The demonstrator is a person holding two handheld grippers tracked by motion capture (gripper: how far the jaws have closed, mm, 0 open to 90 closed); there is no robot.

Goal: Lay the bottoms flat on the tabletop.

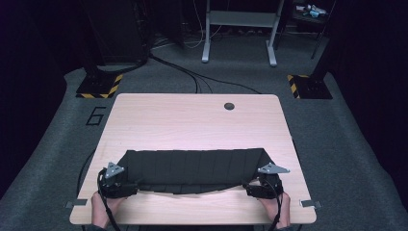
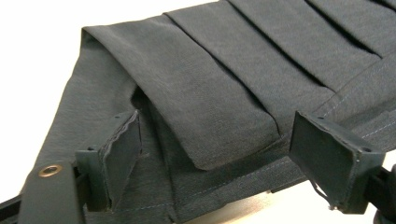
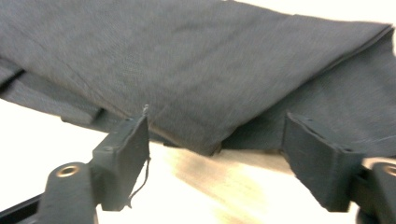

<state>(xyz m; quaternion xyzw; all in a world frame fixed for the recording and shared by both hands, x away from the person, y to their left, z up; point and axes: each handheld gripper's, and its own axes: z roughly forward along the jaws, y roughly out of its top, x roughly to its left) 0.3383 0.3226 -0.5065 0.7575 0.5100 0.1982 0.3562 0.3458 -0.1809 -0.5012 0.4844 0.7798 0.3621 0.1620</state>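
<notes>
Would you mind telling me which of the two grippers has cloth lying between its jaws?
The left gripper: the pleated dark cloth lies between its open jaws. The right gripper frames mostly bare table.

floor: grey carpet point(image 1: 337, 139) | wooden table point(image 1: 192, 120) | metal frame point(image 1: 239, 29) behind | room dark

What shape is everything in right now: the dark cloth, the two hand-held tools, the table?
Pleated dark cloth: lying flat on the table in a wide band, near edge sagging toward the person, folds showing.
Left tool: jaws open at the cloth's left corner, fabric between them, pads not pressing.
Right tool: jaws open at the right corner, cloth edge just ahead, not gripped.
Table: bare wood beyond the cloth, with a round hole near the far edge.
</notes>
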